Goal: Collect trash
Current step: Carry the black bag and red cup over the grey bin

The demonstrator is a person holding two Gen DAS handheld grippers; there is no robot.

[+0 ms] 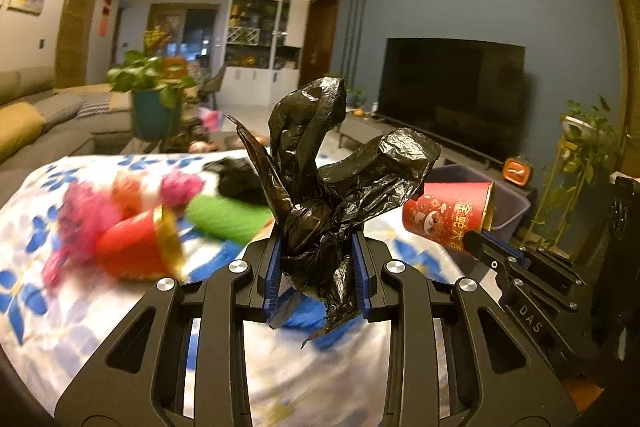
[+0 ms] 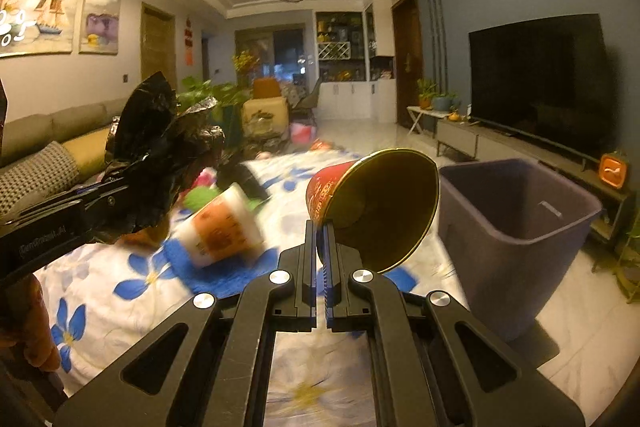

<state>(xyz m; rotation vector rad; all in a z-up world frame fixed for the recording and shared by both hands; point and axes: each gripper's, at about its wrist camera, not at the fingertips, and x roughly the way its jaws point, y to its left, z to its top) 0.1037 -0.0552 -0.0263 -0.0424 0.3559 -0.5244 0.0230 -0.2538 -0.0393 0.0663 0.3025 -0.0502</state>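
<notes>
My left gripper (image 1: 318, 263) is shut on a crumpled black plastic bag (image 1: 320, 187) and holds it above the flowered table; it also shows in the right wrist view (image 2: 160, 147). My right gripper (image 2: 320, 251) is shut on the rim of a red paper cup with a gold inside (image 2: 376, 207), held tilted above the table's right side, left of the dark bin (image 2: 516, 231). The cup also shows in the left wrist view (image 1: 448, 215). More trash lies on the table: a red cup (image 1: 136, 247), a white and orange cup (image 2: 220, 231), pink wrappers (image 1: 84, 215) and a green piece (image 1: 228, 219).
The table wears a white cloth with blue flowers (image 2: 120, 287). The dark bin stands on the floor at the table's right, open and upright. A sofa (image 1: 36, 115) is at the left, a TV (image 2: 540, 79) on a low stand at the right, plants beyond.
</notes>
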